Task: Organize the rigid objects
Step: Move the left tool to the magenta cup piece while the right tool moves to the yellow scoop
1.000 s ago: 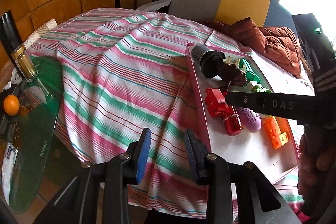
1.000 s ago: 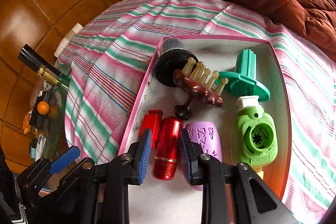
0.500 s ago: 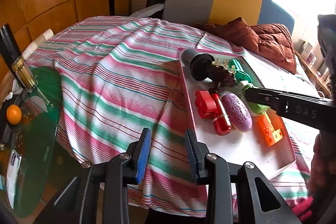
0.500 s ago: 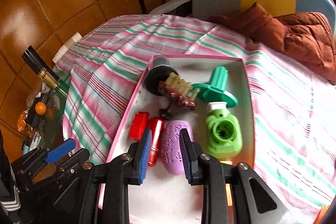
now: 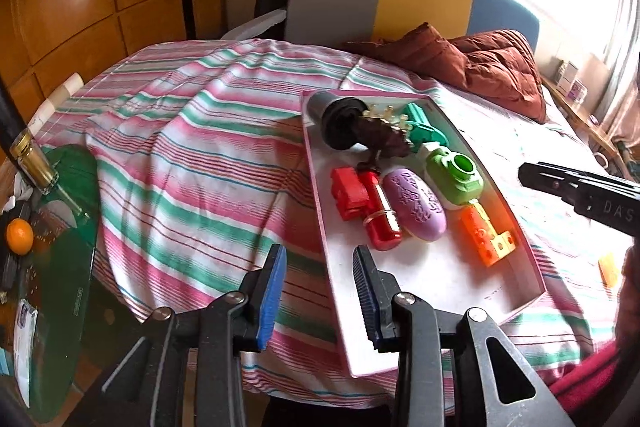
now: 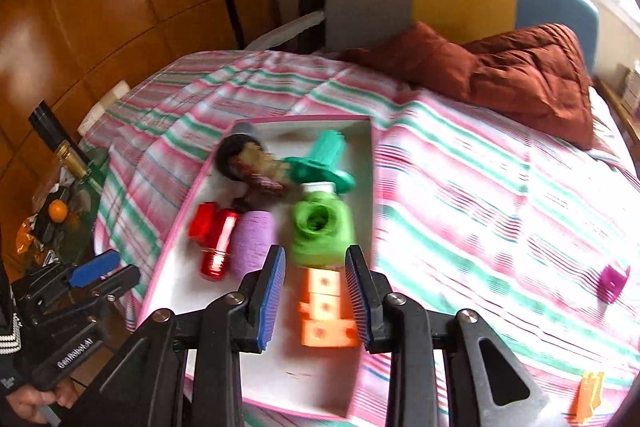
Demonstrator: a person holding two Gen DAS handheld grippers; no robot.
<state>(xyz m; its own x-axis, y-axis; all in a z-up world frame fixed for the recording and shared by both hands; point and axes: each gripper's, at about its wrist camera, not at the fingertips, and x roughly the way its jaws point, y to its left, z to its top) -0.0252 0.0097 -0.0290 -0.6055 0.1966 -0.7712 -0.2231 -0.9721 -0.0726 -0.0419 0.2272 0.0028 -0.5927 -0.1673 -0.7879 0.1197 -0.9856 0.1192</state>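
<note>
A pink-rimmed white tray (image 5: 440,287) lies on the striped bed. It holds a red cylinder (image 5: 380,215), a red block (image 5: 348,193), a purple oval (image 5: 414,203), a green toy (image 5: 454,177), an orange block (image 5: 486,233), a teal piece (image 5: 424,131), a brown comb (image 5: 384,137) and a black cylinder (image 5: 336,123). My left gripper (image 5: 320,295) hangs open and empty above the tray's near left rim. My right gripper (image 6: 316,293) hovers above the orange block (image 6: 326,311), its jaws opening with nothing between them.
A small magenta piece (image 6: 612,283) and an orange piece (image 6: 588,395) lie loose on the striped cover to the right of the tray. A brown quilted jacket (image 5: 480,67) lies at the bed's far side. A green glass side table (image 5: 68,267) with a bottle and an orange stands left.
My right gripper has drawn back and up from the red cylinder and swung right over the orange block, its jaws slightly wider. My left gripper has drifted a little and more of the tray shows.
</note>
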